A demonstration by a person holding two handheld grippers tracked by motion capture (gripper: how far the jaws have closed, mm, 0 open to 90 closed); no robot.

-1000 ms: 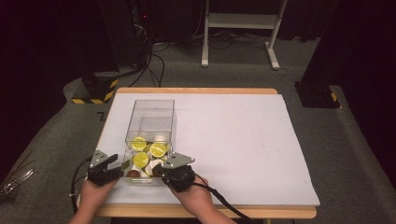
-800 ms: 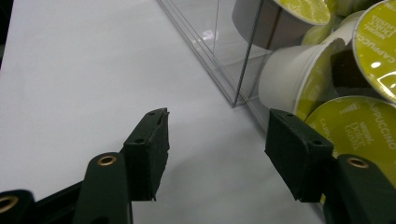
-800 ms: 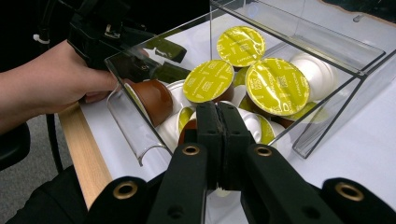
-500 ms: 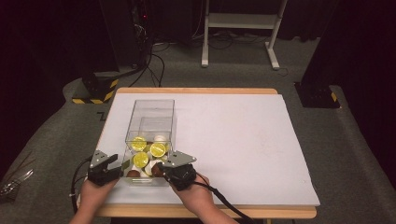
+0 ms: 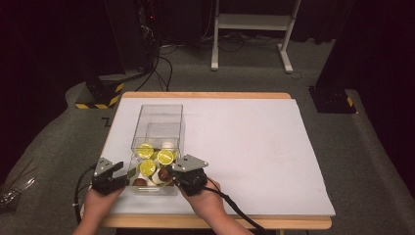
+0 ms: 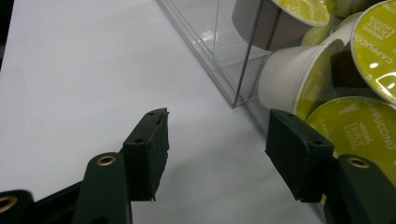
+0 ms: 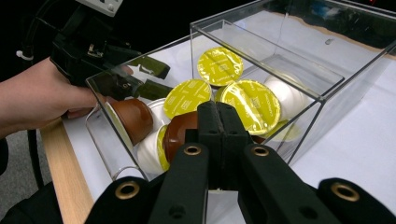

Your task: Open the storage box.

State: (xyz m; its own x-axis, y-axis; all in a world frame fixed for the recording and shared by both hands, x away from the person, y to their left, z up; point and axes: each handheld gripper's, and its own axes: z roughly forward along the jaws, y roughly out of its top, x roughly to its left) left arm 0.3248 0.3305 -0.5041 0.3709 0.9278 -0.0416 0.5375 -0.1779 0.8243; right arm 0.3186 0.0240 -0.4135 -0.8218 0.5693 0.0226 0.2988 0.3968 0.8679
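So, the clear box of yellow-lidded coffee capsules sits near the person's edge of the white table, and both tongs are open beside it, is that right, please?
Not quite: only the left tongs are open, jaws apart beside the clear box. The right tongs are shut, their jaws pressed together with nothing between them, as the right gripper view shows. The rest holds: the yellow-lidded capsules lie in the box near the person's edge.

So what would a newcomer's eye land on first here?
Probably the clear plastic box at the near left of the white table, its near end heaped with coffee capsules, most showing yellow-green lids and a couple brown. Next, the two tongs flanking that end: the left tongs stand open just outside the box's wall, and the right tongs are shut on the box's near wall.
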